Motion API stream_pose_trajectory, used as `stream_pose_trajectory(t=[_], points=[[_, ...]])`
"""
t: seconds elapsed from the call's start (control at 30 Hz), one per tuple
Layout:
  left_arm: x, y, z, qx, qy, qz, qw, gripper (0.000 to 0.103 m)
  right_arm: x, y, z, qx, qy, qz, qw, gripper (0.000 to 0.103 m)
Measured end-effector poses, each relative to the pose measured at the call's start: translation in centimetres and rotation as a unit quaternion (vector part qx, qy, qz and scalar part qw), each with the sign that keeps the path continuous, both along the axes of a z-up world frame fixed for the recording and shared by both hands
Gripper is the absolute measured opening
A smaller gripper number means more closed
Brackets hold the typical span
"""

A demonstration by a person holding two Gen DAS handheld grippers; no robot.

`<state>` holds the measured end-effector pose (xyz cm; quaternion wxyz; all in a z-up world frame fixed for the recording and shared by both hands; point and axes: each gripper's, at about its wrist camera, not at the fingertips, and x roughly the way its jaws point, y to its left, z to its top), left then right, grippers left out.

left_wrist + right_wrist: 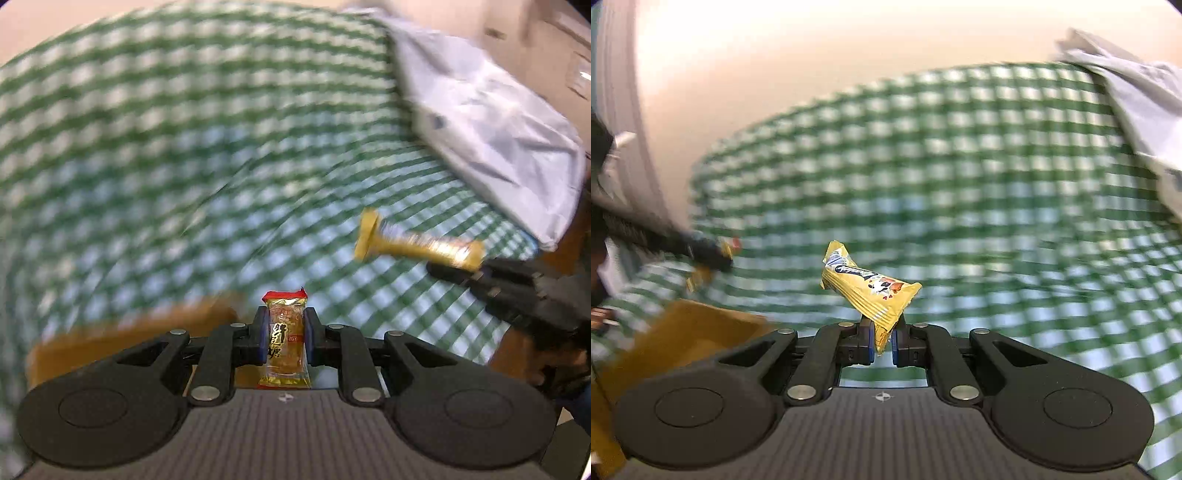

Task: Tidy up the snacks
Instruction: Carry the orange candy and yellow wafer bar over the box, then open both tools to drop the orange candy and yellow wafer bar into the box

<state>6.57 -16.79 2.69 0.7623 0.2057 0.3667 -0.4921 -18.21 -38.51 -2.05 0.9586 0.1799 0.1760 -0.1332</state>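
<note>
The desk [184, 129] is covered edge to edge by a green-and-white checked cloth, heavily blurred in both wrist views. No loose snacks can be made out on the cloth, though the blur limits that finding.

A pale grey plastic bag [491, 129] lies crumpled along the far right edge of the desk. What it holds cannot be told.

A yellow-brown cardboard box [683, 339] sits at the near left corner of the desk, close under both claws. Its interior is not legible, so how many snacks it already holds cannot be told. It is judged to be the collecting container.

The left claw [286, 334] is closed on an amber candy packet [285, 343] with a red top seal, held upright between the blue pads, above the near edge by the box.

The right claw [882, 338] is closed on one end of a yellow snack bar [864, 284], which juts up and leftward from the pads, clear of the cloth.

Assessment: both items are lifted and in transit; neither is deposited. Placement of these two remains, and possibly further snacks from the bag.
</note>
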Motion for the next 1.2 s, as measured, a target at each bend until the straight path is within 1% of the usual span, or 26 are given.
stream_pose_trajectory(t=[0.07, 0.17, 0.2, 0.23, 0.27, 0.3, 0.33, 0.37, 0.4, 0.43, 0.5, 0.57, 0.63, 0.67, 0.73, 0.77, 0.8, 0.87, 0.9, 0.97, 1.0, 1.07, 1.1, 1.2], points=[[0.6, 3.8, -0.5, 0.012, 0.015, 0.037, 0.9991, 0.021, 1.0, 3.5, 1.1, 0.019, -0.006, 0.022, 1.000, 0.008], [1.8, 7.9, -1.4, 0.022, 0.009, 0.084, 0.9962, 0.022, 3.6, 8.3, 1.3, 0.028, 0.005, 0.065, 0.997, 0.008], [2.4, 8.9, -1.7, 0.025, 0.004, 0.099, 0.9948, 0.026, 4.8, 9.4, 1.0, 0.030, 0.015, 0.076, 0.997, 0.008], [3.0, 9.7, -2.3, 0.028, -0.004, 0.118, 0.9926, 0.034, 5.9, 10.6, 0.7, 0.028, 0.032, 0.085, 0.995, 0.009], [3.8, 10.3, -3.0, 0.031, -0.005, 0.135, 0.9903, 0.067, 7.2, 11.7, 0.1, 0.023, 0.052, 0.097, 0.994, 0.013], [4.5, 10.8, -3.7, 0.033, -0.003, 0.147, 0.9887, 0.097, 8.2, 12.5, -0.4, 0.020, 0.072, 0.106, 0.992, 0.019], [5.0, 11.2, -4.0, 0.038, -0.005, 0.159, 0.9866, 0.103, 9.0, 13.5, -0.8, 0.021, 0.095, 0.109, 0.989, 0.043], [5.5, 11.8, -4.2, 0.044, -0.009, 0.176, 0.9833, 0.103, 9.6, 14.1, -1.1, 0.024, 0.113, 0.104, 0.988, 0.058], [5.8, 12.2, -4.3, 0.053, -0.010, 0.183, 0.9817, 0.103, 9.9, 14.5, -1.3, 0.027, 0.123, 0.101, 0.987, 0.078], [5.9, 12.5, -4.3, 0.064, -0.009, 0.186, 0.9805, 0.103, 10.2, 14.9, -1.2, 0.031, 0.136, 0.100, 0.985, 0.079], [6.1, 13.1, -3.9, 0.089, 0.011, 0.208, 0.9741, 0.103, 10.6, 15.6, -0.4, 0.046, 0.167, 0.107, 0.979, 0.079], [5.7, 13.7, -2.6, 0.095, 0.035, 0.224, 0.9693, 0.103, 10.5, 15.9, 1.2, 0.075, 0.195, 0.097, 0.973, 0.085], [4.9, 14.1, -0.9, 0.093, 0.038, 0.233, 0.9672, 0.103, 10.1, 16.7, 3.0, 0.090, 0.210, 0.088, 0.970, 0.090], [4.3, 14.2, 0.4, 0.090, 0.032, 0.230, 0.9686, 0.103, 10.0, 17.1, 4.2, 0.090, 0.215, 0.081, 0.969, 0.091], [3.2, 14.4, 2.5, 0.080, 0.009, 0.221, 0.9720, 0.103, 9.6, 17.6, 6.2, 0.082, 0.222, 0.068, 0.969, 0.100], [2.6, 14.3, 3.2, 0.073, -0.001, 0.221, 0.9725, 0.103, 9.7, 18.0, 7.2, 0.074, 0.221, 0.066, 0.970, 0.102], [2.2, 14.5, 3.7, 0.067, -0.010, 0.226, 0.9719, 0.103, 9.5, 18.4, 8.1, 0.062, 0.215, 0.069, 0.972, 0.102], [1.2, 15.3, 4.1, 0.050, -0.032, 0.241, 0.9689, 0.103, 9.3, 18.9, 8.6, 0.036, 0.200, 0.083, 0.976, 0.102], [0.8, 15.5, 3.8, 0.046, -0.046, 0.257, 0.9642, 0.103, 9.4, 19.1, 8.4, 0.028, 0.193, 0.090, 0.977, 0.102], [-0.5, 16.5, 2.8, 0.056, -0.081, 0.303, 0.9480, 0.103, 10.1, 19.5, 7.6, 0.024, 0.180, 0.101, 0.978, 0.102], [-1.3, 17.3, 2.1, 0.060, -0.099, 0.326, 0.9382, 0.103, 10.4, 19.7, 6.9, 0.026, 0.177, 0.107, 0.978, 0.102], [-3.2, 18.9, 0.9, 0.059, -0.120, 0.371, 0.9189, 0.103, 10.0, 20.1, 6.0, 0.028, 0.164, 0.108, 0.980, 0.102], [-4.0, 19.7, 0.7, 0.055, -0.122, 0.383, 0.9140, 0.103, 9.4, 20.4, 5.7, 0.030, 0.155, 0.107, 0.982, 0.102], [-7.5, 21.2, 1.3, 0.040, -0.104, 0.401, 0.9092, 0.103, 5.4, 21.5, 5.5, 0.029, 0.121, 0.102, 0.987, 0.102]])
